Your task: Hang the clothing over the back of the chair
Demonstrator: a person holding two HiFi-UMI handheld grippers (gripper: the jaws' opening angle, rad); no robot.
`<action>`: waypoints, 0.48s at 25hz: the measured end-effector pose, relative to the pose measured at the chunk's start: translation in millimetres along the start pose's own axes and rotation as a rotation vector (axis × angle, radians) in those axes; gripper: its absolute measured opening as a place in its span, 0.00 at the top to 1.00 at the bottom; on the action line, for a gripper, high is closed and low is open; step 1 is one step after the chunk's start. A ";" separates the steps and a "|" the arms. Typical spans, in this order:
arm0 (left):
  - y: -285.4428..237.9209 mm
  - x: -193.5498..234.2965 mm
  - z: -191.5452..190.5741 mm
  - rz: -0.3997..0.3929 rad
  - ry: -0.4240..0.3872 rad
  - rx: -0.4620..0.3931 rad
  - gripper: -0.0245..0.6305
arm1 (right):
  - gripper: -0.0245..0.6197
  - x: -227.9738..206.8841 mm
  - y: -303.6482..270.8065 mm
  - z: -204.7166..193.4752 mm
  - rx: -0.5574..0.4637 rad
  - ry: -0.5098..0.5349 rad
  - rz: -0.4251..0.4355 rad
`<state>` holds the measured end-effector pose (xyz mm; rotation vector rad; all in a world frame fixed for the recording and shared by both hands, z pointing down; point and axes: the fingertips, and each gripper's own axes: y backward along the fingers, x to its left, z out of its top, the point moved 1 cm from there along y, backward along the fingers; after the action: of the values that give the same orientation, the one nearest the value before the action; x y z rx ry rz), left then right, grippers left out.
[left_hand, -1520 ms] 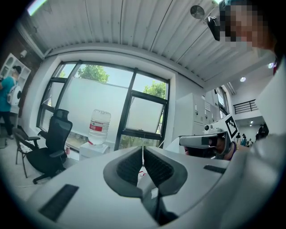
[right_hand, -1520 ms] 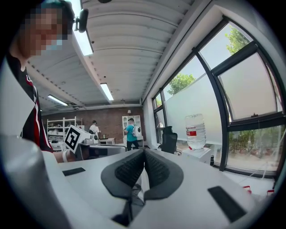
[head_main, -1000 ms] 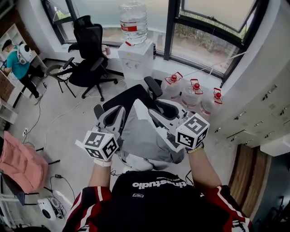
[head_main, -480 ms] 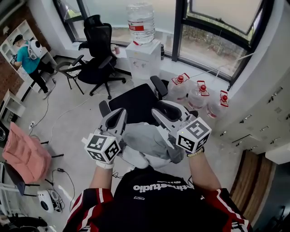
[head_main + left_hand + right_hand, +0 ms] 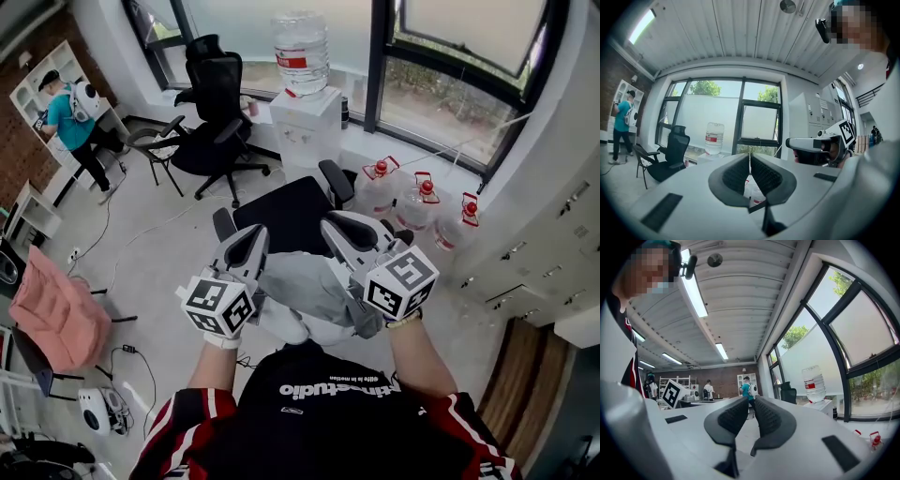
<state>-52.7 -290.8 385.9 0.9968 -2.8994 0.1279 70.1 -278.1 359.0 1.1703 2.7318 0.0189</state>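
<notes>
I hold both claws level over the black office chair, one on each side of the grey clothing. The clothing lies draped over the back of this chair, on the side nearest to my body, and it hangs down below the two claws; the seat and both armrests stay uncovered beyond it. My left gripper has its jaws brought together, with only a thin slit between the ribbed pads, and no cloth is caught in the slit; through it I see only a small piece of the room. My right gripper has just been closing its jaws, and now they stand narrow with a small gap, and between them there is nothing, only the far brick wall and people by the shelves. So neither claw holds the clothing at this moment, and from the head view I cannot tell if the tips touch the cloth. Behind the chair stands a white water dispenser with a big bottle on its top, close under the window. To the right of it three water jugs with red caps stand on the floor by the wall. A second black chair is further left, and a person in a teal shirt stands by white shelves. A pink cloth lies at the left edge.
</notes>
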 end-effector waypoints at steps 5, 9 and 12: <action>0.8 -5.6 2.0 -0.001 -0.011 -0.011 0.92 | 0.96 1.6 3.2 -1.6 -0.001 -0.005 -0.018; 2.1 -7.0 2.1 -0.001 -0.015 -0.013 0.92 | 0.96 5.8 3.5 -3.1 0.006 0.010 -0.022; 3.5 -7.8 2.6 -0.003 -0.017 -0.015 0.92 | 0.96 8.3 3.0 -2.2 0.009 0.024 -0.031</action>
<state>-48.9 -283.5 382.4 1.0050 -2.9098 0.0981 66.3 -269.9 360.2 1.1378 2.7737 0.0165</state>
